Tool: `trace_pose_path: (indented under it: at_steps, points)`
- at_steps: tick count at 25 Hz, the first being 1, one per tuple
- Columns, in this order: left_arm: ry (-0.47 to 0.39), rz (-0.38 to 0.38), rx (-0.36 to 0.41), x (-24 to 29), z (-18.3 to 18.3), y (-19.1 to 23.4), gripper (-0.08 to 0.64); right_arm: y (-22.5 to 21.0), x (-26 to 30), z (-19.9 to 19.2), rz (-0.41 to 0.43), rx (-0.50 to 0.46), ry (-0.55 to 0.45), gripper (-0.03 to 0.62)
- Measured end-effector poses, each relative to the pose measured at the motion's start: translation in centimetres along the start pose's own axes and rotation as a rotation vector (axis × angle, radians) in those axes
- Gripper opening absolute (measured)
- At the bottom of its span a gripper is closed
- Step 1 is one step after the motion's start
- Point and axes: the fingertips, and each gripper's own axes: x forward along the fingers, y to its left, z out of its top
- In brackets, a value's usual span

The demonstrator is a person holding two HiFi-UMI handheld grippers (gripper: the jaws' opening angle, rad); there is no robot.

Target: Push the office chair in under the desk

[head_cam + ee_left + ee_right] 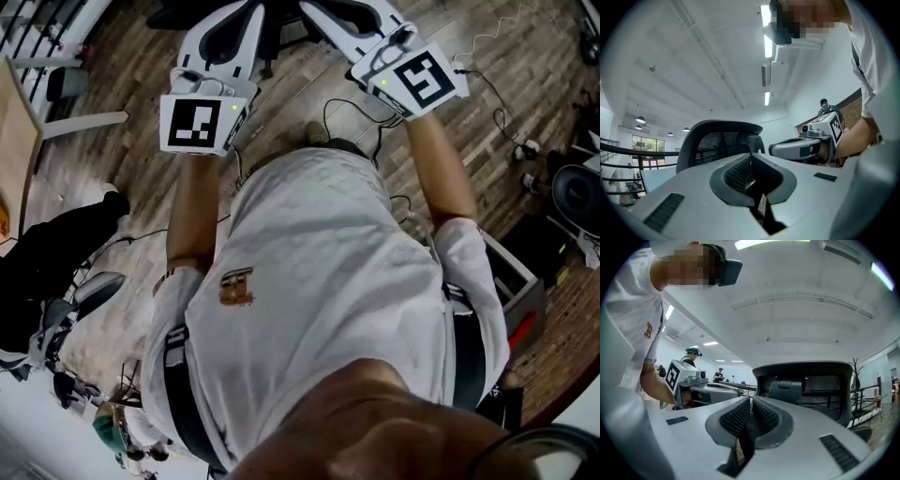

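I have both tools raised in front of me, with the chair [813, 383] directly ahead. Its dark mesh back stands just past the tips in both gripper views. In the head view it is only a dark shape at the top edge, between the 2 tools.

The left gripper [751, 161] has its jaws pressed together with nothing between them. The right gripper [751, 409] is the same, closed and empty. They sit side by side at about the same height. I can't tell whether either tip is touching the back yet.

I judge this to be the approach, with the tools lined up on the back and the push not yet begun. The chair stands on open wood floor [309, 84]. A wood-topped surface [17, 141] at the left edge of the head view may be the desk, but I can't be sure.

Next I'd set both closed tips against the upper back, 1 on each side of centre, and push evenly so the chair rolls straight rather than swivelling. Cables [370, 111] lie on the floor near my feet, and I'd keep the chair's base clear of them.
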Motion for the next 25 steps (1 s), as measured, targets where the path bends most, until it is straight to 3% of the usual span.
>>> trace_pose_path:
  at_steps: [9, 12, 20, 23, 25]
  points:
    - [0.073, 0.124, 0.035, 1.3, -3.4, 3.6, 0.031, -5.4, -1.6, -2.0, -0.068, -0.038, 0.081, 0.038]
    - [0.093, 0.172, 0.043, 1.2, -3.9, 4.5, 0.131, -6.8, -2.6, -2.1, -0.094, -0.052, 0.081, 0.042]
    - [0.161, 0.359, 0.033, 1.1, -6.2, 9.2, 0.258, -12.7, -3.3, -4.7, -0.160, -0.153, 0.202, 0.224]
    - [0.192, 0.427, 0.018, 1.5, -7.0, 10.9, 0.287, -15.9, -3.2, -5.6, -0.244, -0.170, 0.231, 0.241]
    - [0.199, 0.472, 0.002, 2.0, -7.3, 12.0, 0.299, -18.2, -3.3, -5.9, -0.314, -0.114, 0.212, 0.247]
